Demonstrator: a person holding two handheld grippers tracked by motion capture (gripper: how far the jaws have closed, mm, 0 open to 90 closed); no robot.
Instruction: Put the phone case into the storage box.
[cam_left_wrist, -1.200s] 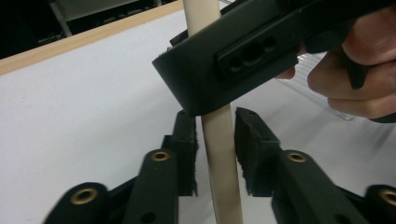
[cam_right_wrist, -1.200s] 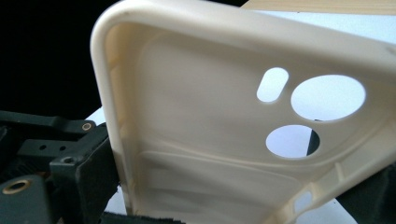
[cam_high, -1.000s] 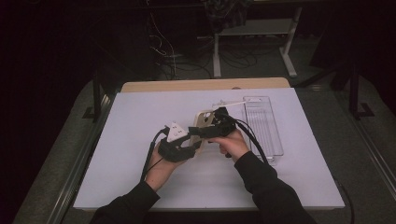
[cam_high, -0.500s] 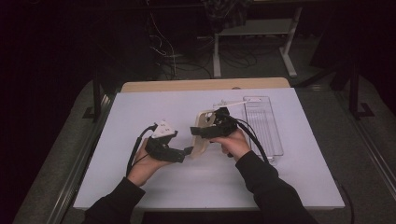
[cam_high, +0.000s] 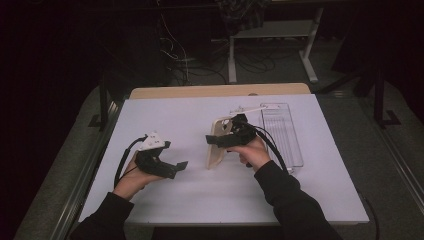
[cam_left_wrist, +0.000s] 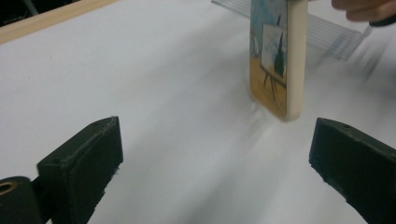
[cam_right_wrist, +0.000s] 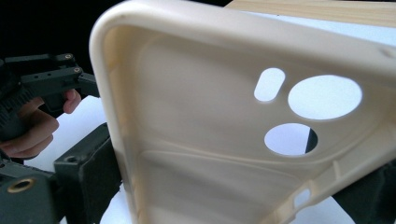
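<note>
In the right claw (cam_high: 216, 140): phone case (cam_high: 216, 150).

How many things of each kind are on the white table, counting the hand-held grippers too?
Black two-jaw grippers: 2 (left gripper, right gripper)
Cream phone case with painted back: 1
Clear ribbed plastic tray: 1
Total: 4

Dark room beyond a white-topped desk (cam_high: 165, 120) (wooden far edge); tangled cables (cam_high: 180, 60) and a pale metal stand (cam_high: 272, 37) at upper centre.
</note>
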